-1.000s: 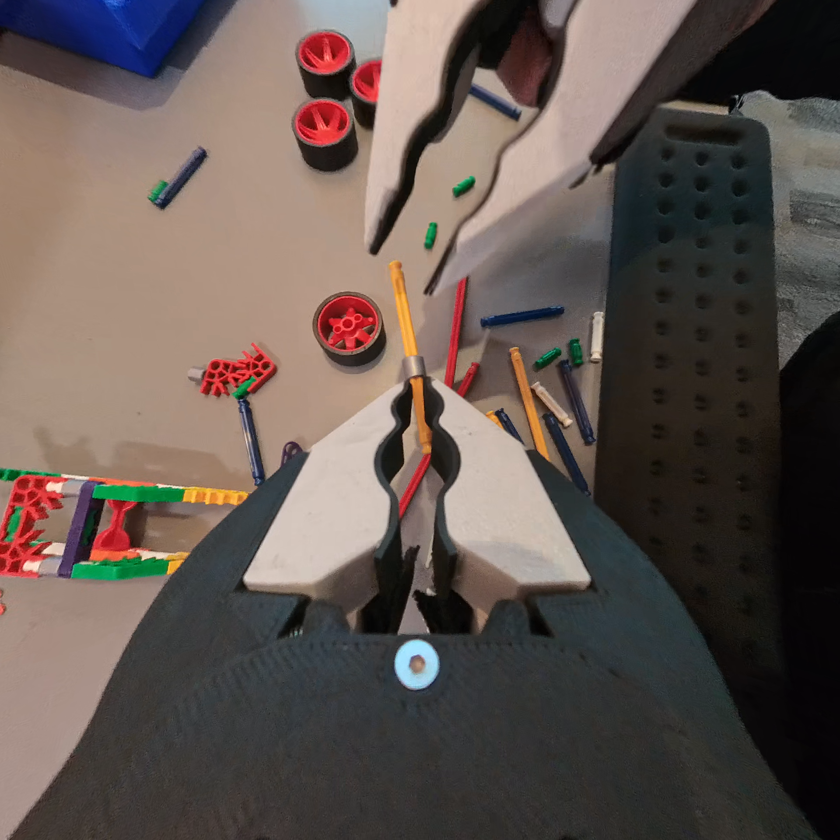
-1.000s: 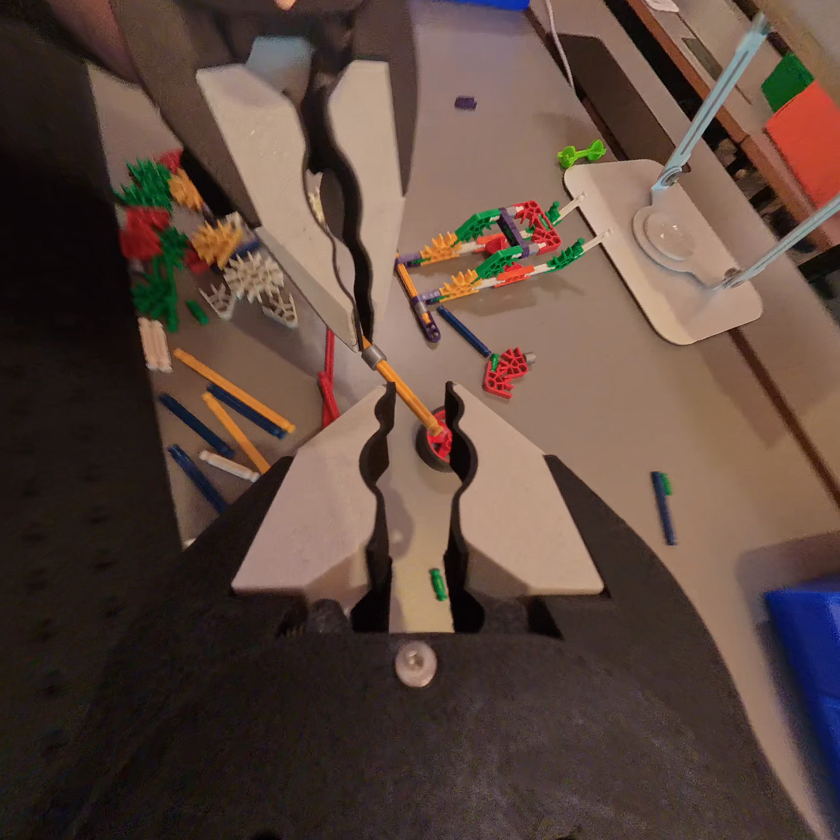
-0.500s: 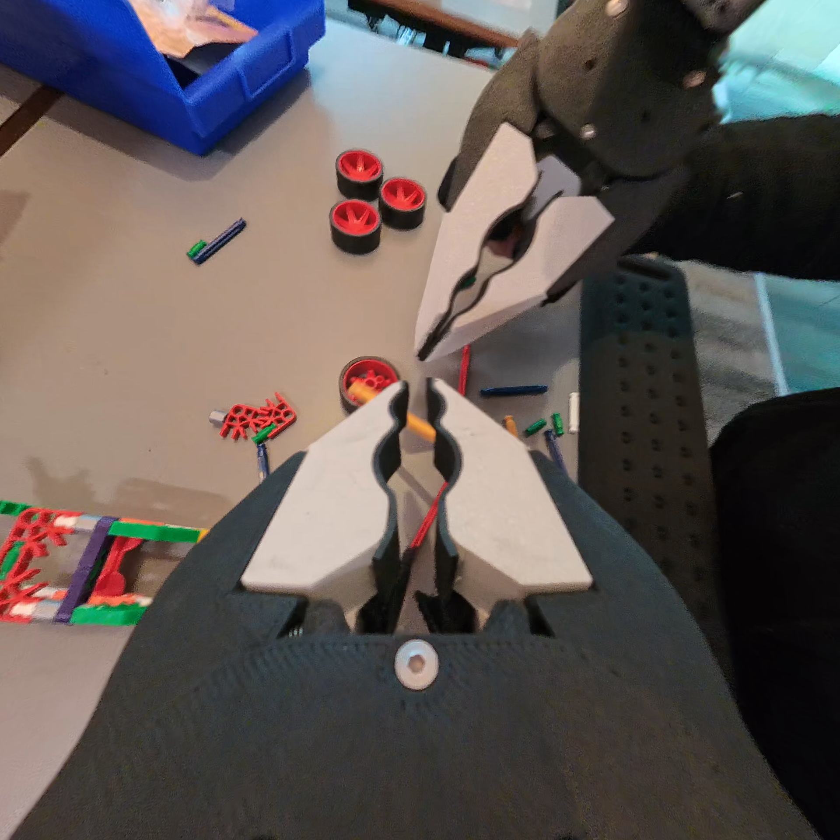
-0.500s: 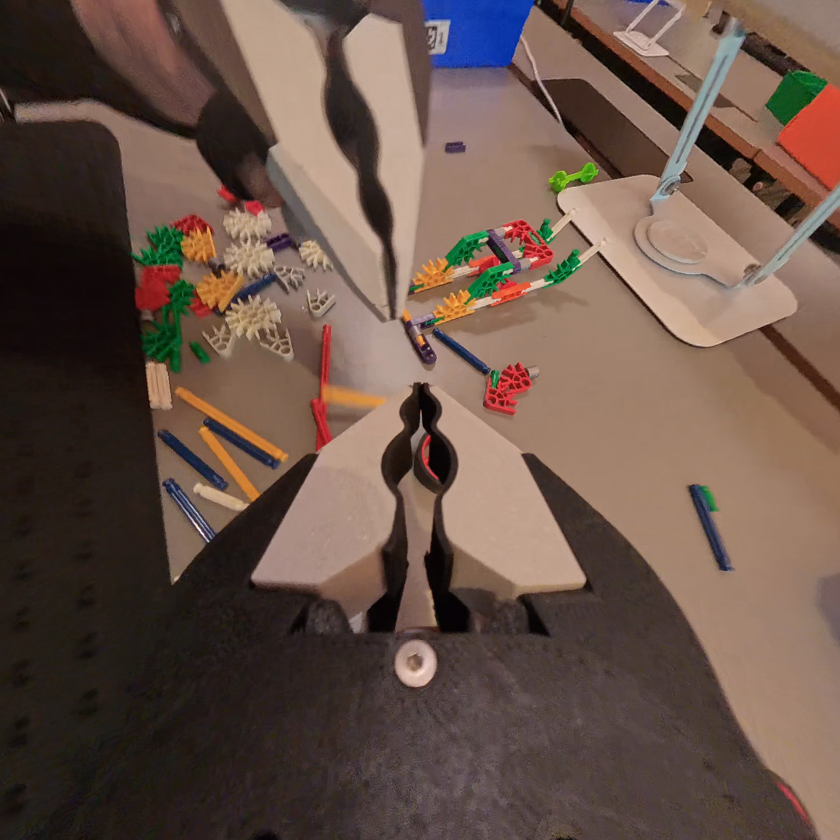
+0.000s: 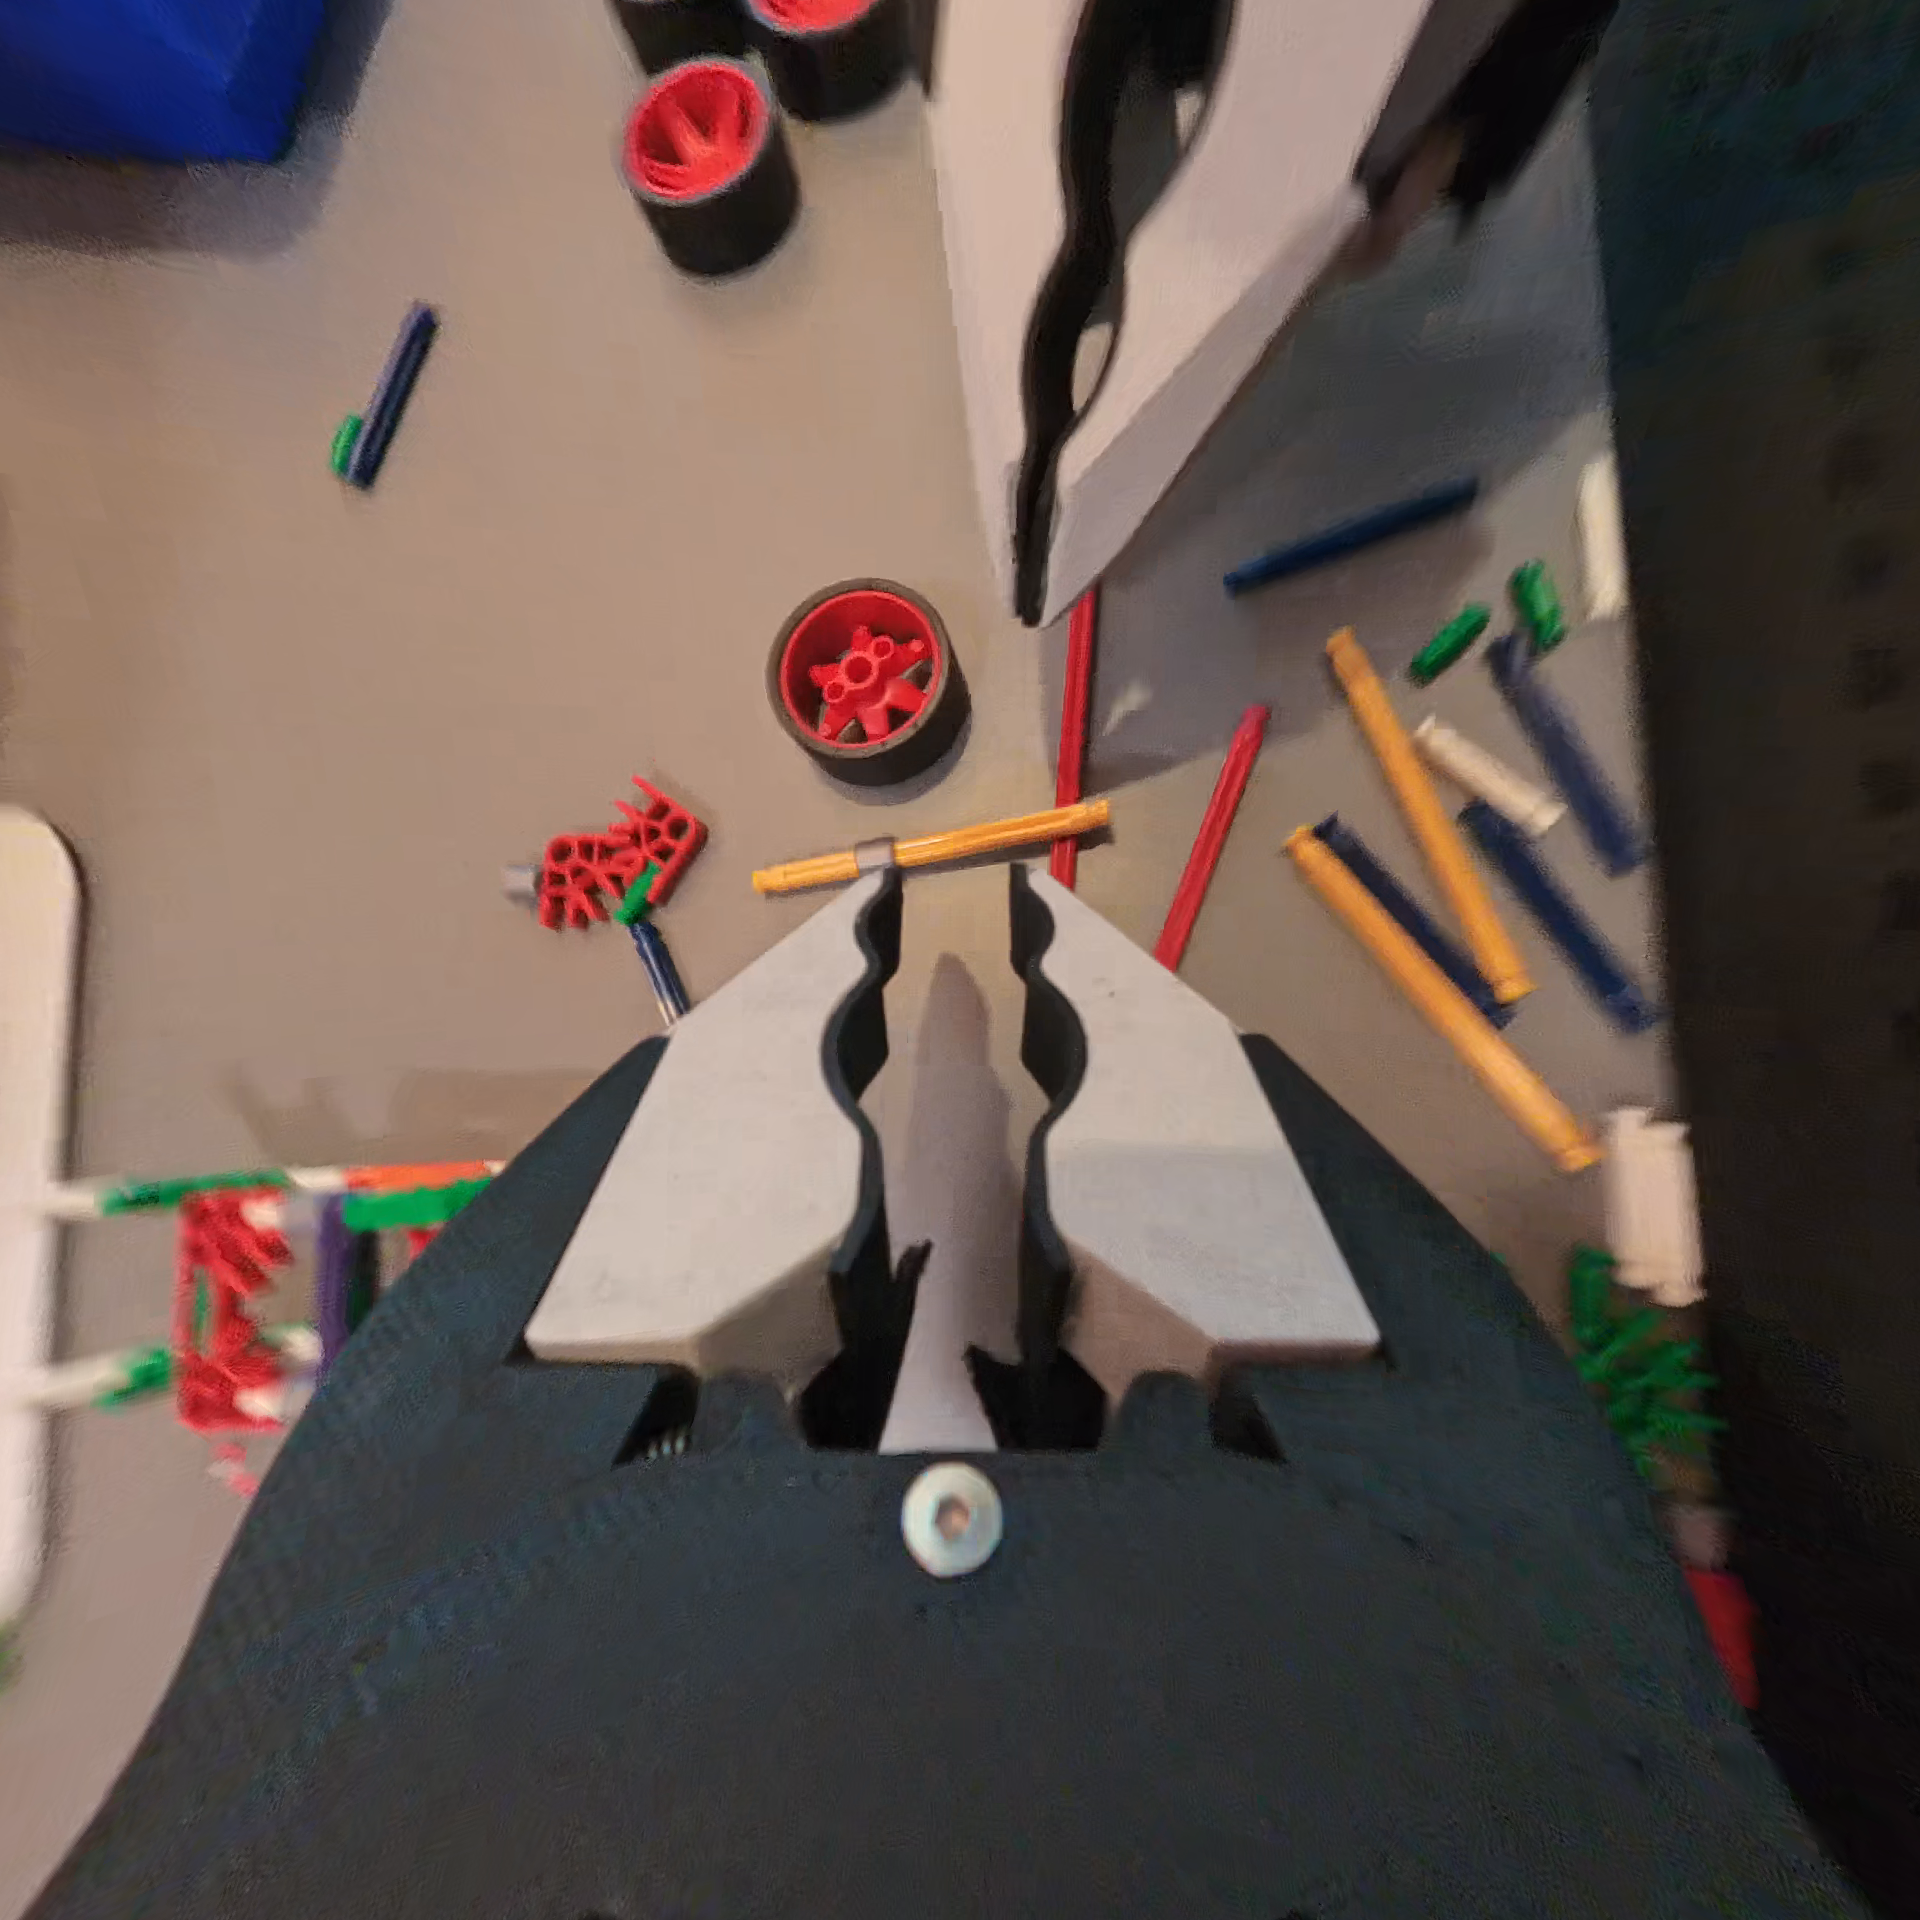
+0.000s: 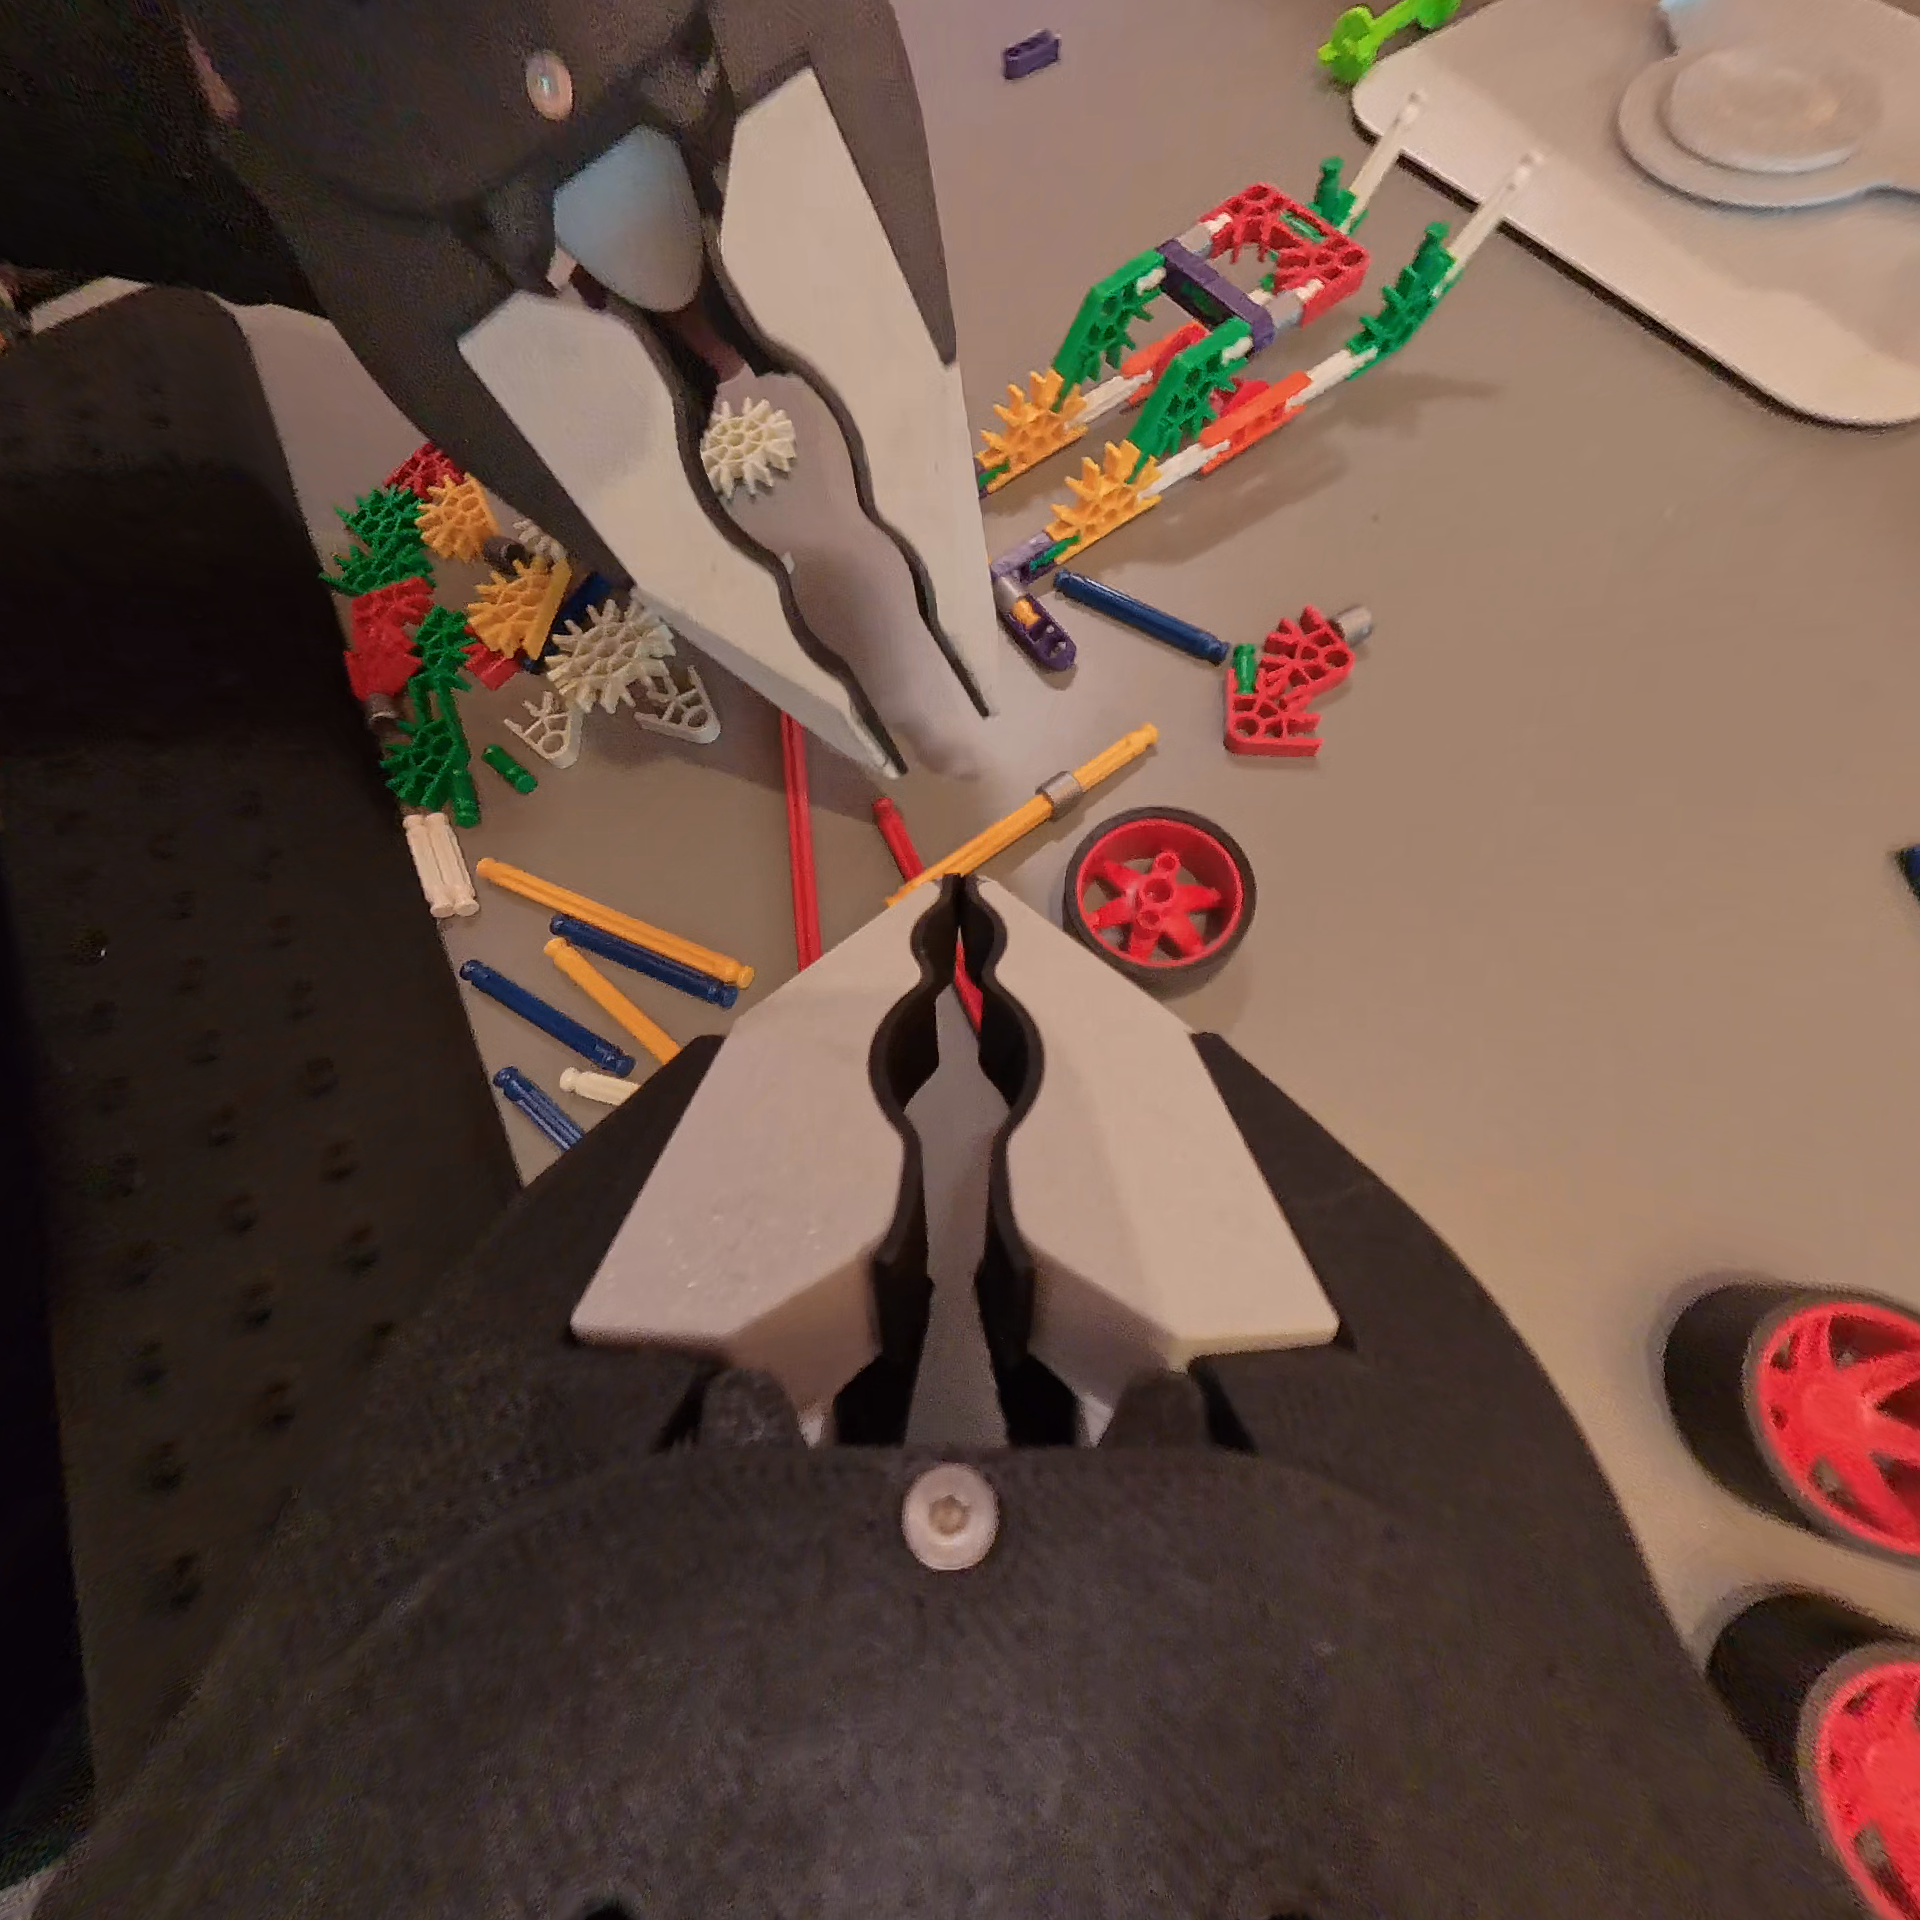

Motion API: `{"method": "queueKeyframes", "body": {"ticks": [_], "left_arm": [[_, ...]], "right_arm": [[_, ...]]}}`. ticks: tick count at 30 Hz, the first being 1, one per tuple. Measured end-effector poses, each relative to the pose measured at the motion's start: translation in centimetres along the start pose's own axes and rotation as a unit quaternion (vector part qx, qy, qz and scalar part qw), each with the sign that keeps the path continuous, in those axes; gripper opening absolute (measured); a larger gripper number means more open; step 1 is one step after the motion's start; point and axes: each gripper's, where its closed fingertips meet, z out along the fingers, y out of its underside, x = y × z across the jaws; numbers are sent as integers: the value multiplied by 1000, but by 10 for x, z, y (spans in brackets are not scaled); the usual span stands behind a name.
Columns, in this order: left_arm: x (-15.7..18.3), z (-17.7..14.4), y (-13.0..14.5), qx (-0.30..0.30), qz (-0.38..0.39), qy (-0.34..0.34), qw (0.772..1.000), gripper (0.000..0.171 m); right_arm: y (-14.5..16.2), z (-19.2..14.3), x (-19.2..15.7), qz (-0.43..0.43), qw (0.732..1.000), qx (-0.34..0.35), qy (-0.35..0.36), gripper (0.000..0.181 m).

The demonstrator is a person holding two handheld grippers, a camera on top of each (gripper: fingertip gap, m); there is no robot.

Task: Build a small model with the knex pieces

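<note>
L gripper (image 5: 951,883) is hanging low over the grey table (image 5: 312,675) at frame centre of the left wrist view, fingers released w/ a clear gap, nothing between them. An orange rod w/ grey sleeve (image 5: 930,847) is lying flat on the table just beyond the fingertips, crosswise; can't tell if the left tip is touching the sleeve. A black wheel w/ red hub (image 5: 868,681) is sitting just above the rod, apart from it. To the left, a red connector piece (image 5: 613,857) w/ a blue rod (image 5: 660,966) attached. Two red rods (image 5: 1210,831) are lying right of centre, then a scatter of orange & blue rods (image 5: 1434,914) toward the right edge. Upper left: a blue bin (image 5: 145,73), more wheels (image 5: 712,145) at top centre. Lower left: a multicolour built frame (image 5: 260,1278), blurred.

R gripper (image 6: 956,888) is sitting at centre of the right wrist view, fingers clenched nearly together, tips almost meeting; nothing gripped as far as visible. Its tips are right beside the near end of the same orange rod. The wheel is lying just right of them. A pile of green, yellow, red & white connectors (image 6: 468,613) is lying at mid left. A grey base plate (image 6: 1662,239) is occupying the upper right.
</note>
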Motion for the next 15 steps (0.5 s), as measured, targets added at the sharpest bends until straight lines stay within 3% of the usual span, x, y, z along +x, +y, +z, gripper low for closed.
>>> {"method": "queueKeyframes", "body": {"ticks": [3, 7, 11, 15], "left_arm": [[-7, 15, 7, -66, 144, 6, 987, 19], [-10, 23, 6, -91, 237, 56, 966, 22], [1, 35, 13, -114, 272, 113, 949, 21], [5, 39, 13, -115, 263, 147, 947, 4]], "right_arm": [[5, -4, -3, 24, 1000, 14, 3, 0], [8, -9, -5, 33, 999, 28, 12, 0], [12, -16, -2, 45, 998, 41, 27, 0], [14, -22, -1, 54, 996, 55, 34, 0]]}}
